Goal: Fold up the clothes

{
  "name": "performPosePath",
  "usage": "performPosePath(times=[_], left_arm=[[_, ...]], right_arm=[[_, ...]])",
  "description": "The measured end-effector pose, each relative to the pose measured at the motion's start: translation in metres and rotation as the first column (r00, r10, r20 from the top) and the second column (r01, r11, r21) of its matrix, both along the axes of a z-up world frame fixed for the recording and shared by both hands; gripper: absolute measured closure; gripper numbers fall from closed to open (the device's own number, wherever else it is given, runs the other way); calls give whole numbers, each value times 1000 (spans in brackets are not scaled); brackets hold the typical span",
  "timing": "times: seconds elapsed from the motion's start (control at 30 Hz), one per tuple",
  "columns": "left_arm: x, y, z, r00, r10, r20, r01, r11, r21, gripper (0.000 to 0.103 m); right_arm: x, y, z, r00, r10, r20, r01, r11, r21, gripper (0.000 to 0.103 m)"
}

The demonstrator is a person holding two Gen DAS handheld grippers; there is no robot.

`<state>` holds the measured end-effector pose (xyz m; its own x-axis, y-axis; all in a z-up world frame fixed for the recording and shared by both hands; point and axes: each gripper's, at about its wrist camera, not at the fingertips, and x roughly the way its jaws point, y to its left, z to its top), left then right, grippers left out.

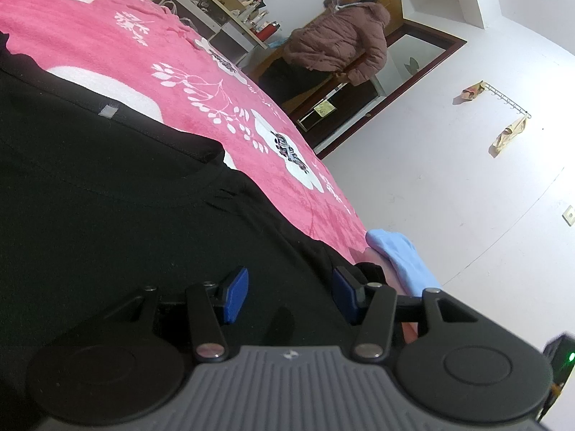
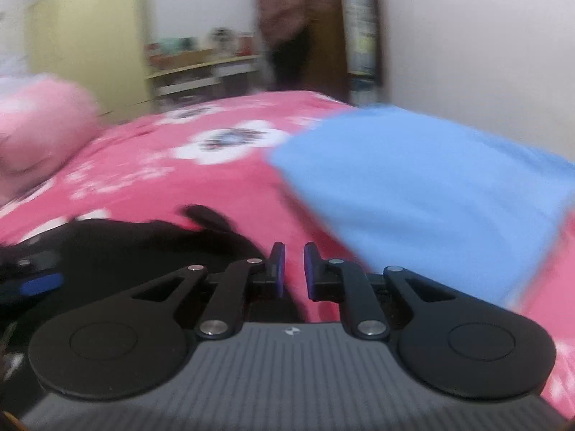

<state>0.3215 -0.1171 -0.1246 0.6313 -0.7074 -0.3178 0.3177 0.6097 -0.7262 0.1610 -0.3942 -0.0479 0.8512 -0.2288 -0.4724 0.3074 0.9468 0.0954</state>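
A black cotton garment [image 1: 107, 197] lies spread, unfolded, on the pink flowered bedspread [image 1: 161, 57]; a folded light-blue cloth [image 2: 424, 186] sits near its edge. Left gripper [image 1: 290, 296] gapes empty, right gripper [image 2: 294, 269] narrowly apart, empty

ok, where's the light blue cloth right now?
The light blue cloth lies on the pink floral bedspread, ahead and right of the right gripper in the right wrist view, near the bed's edge and beside the black garment.
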Motion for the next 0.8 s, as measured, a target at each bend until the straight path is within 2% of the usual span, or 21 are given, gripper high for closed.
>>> performPosePath(times=[0.1,0.2,0.27,0.33,0.5,0.57,0.7,0.8], left_arm=[[0,0,0,1000,0,-1,0,1000,-3,50],[0,1,0,1000,0,-1,0,1000,-6,50],[0,1,0,1000,0,-2,0,1000,-7,50],[1,1,0,1000,-1,-2,1,1000,-7,50],[0,1,0,1000,-2,-3,2,1000,-6,50],[0,1,-1,1000,-2,-4,2,1000,-9,50],[0,1,-1,1000,-2,-4,2,1000,-10,50],[0,1,-1,1000,-3,-5,3,1000,-15,50]], right_arm=[[35,19,0,983,169,-65,-167,985,31,92],[71,18,-11,970,197,-142,-185,978,96,92],[91,-5,-19,983,58,-177,-46,997,69,92],[103,-23,-22,978,-81,-191,84,996,6,93],[95,-1,-3,992,-2,-123,-7,998,-68,90],[92,3,2,994,20,-107,-27,998,-64,87],[103,4,7,989,87,-124,-91,995,-34,84],[112,0,11,984,94,-150,-101,994,-36,80]])
